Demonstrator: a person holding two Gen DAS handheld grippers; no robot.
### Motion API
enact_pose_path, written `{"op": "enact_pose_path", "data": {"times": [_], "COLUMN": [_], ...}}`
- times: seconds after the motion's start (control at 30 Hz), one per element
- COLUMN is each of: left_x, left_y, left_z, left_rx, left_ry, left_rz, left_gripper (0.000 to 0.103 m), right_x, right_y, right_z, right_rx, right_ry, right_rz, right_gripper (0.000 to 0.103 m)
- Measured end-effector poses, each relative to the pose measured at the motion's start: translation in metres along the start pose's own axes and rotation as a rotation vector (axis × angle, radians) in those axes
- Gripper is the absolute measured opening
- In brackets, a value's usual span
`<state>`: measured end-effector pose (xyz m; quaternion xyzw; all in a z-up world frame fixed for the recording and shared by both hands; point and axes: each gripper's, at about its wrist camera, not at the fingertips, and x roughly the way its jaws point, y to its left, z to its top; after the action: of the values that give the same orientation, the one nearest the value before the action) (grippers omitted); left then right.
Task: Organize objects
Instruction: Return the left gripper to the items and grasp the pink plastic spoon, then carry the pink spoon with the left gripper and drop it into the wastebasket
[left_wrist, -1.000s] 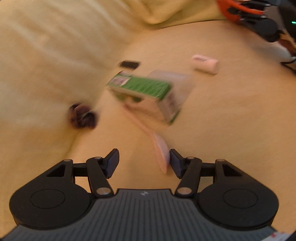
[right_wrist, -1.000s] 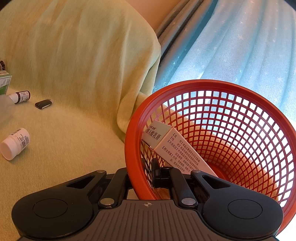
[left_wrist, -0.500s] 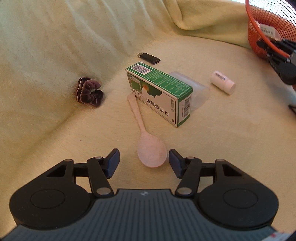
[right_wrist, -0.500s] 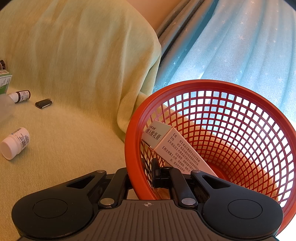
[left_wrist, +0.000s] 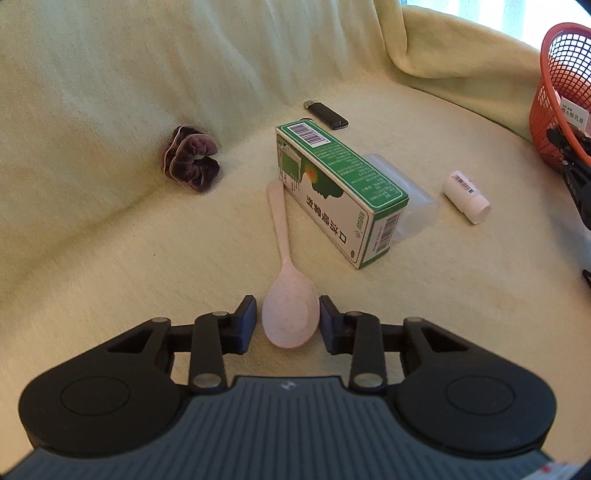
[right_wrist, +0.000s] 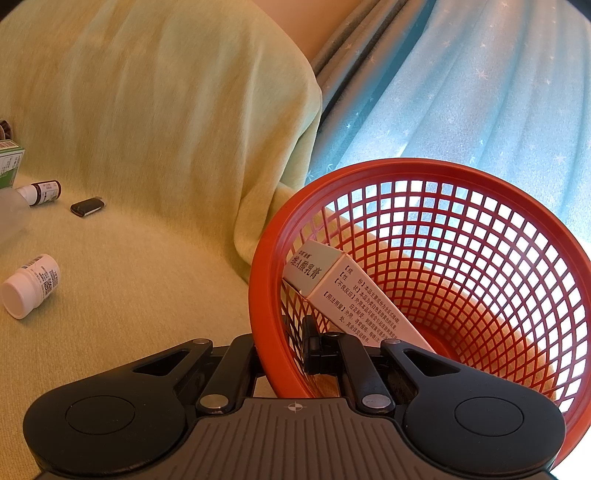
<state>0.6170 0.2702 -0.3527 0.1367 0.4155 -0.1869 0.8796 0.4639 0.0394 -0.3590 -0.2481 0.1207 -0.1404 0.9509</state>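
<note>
The left gripper (left_wrist: 287, 320) sits low over the yellow sofa cover (left_wrist: 110, 240), its fingers spread with the bowl of a pink spoon (left_wrist: 290, 317) lying between them; the pads stand just beside the bowl on either side, and contact cannot be told. The spoon's handle runs straight ahead from the fingers. Just right of the handle stands a green box (left_wrist: 340, 192) on its long side, with a clear plastic container (left_wrist: 402, 192) behind it. Ahead and to the left lies a purple hair tie (left_wrist: 192, 158); further ahead, past the box, a black lighter (left_wrist: 326, 114). Off to the right lies a white bottle (left_wrist: 466, 196) on its side.

The right gripper (right_wrist: 284, 350) is pinched on the rim of a red basket (right_wrist: 443, 173), one finger outside the wall and one inside. In the basket, just ahead of the fingers, a white carton (right_wrist: 347, 295) leans against the wall. To the far left on the sofa lies a small brown bottle (right_wrist: 42, 192).
</note>
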Motion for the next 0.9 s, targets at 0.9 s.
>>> {"op": "enact_pose_path", "data": {"times": [0.9], "left_x": [-0.066], "left_y": [-0.026], "left_z": [0.003], "left_rx": [0.506], "left_ry": [-0.243], "left_rz": [0.221], "left_gripper": [0.025], "right_x": [0.000], "right_y": [0.000], "right_z": [0.000], "right_rx": [0.000], "right_ry": [0.000], "right_rz": [0.001], "right_gripper": [0.003]}}
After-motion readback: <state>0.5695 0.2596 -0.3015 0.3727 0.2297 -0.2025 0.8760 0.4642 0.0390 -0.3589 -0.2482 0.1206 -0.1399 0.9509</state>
